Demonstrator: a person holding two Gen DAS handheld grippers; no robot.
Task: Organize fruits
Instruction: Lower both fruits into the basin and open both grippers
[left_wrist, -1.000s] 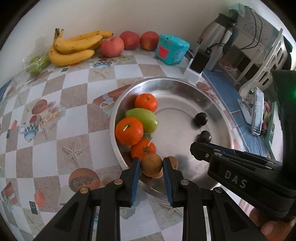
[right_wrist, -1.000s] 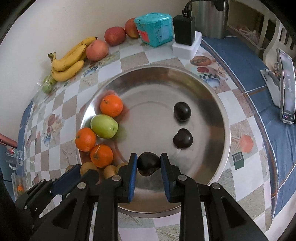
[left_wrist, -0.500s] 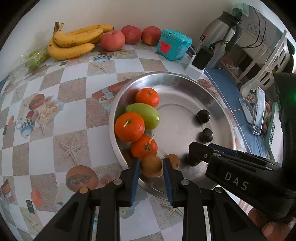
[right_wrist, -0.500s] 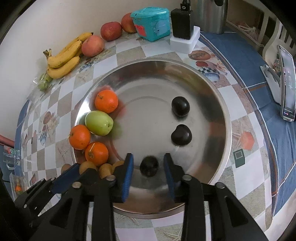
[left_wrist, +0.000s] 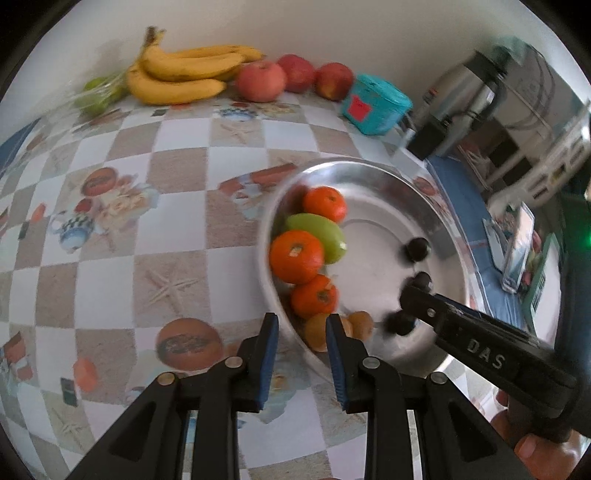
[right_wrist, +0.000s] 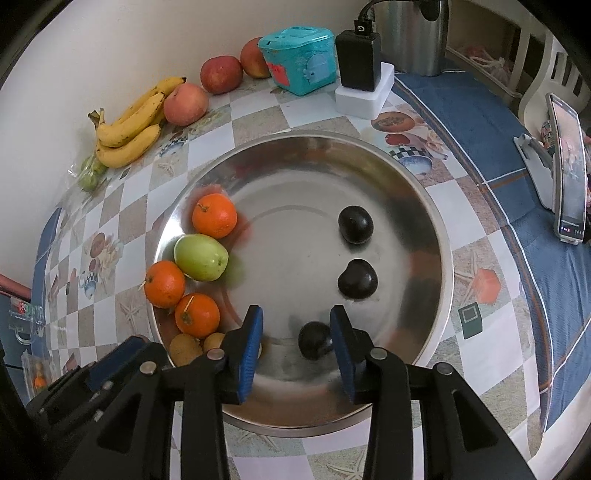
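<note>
Right gripper (right_wrist: 295, 343): jaws apart, just been opening, poised over near part of steel basin (right_wrist: 436, 236); dark plum (right_wrist: 314, 339) lying loose between pads, beside right one, on basin floor. Left gripper (left_wrist: 299, 343): jaws nearly together, nothing clamped, over basin's near-left rim; brown kiwi-like fruits (left_wrist: 317, 330) just beyond tips. Farther in: three oranges (right_wrist: 214, 216) and green mango (right_wrist: 201, 256) along left wall, two more plums (right_wrist: 356, 225) toward right. Beyond basin, on checked tablecloth (right_wrist: 258, 122) against wall: bananas (right_wrist: 129, 125), apples (right_wrist: 184, 103), teal box (right_wrist: 299, 59).
</note>
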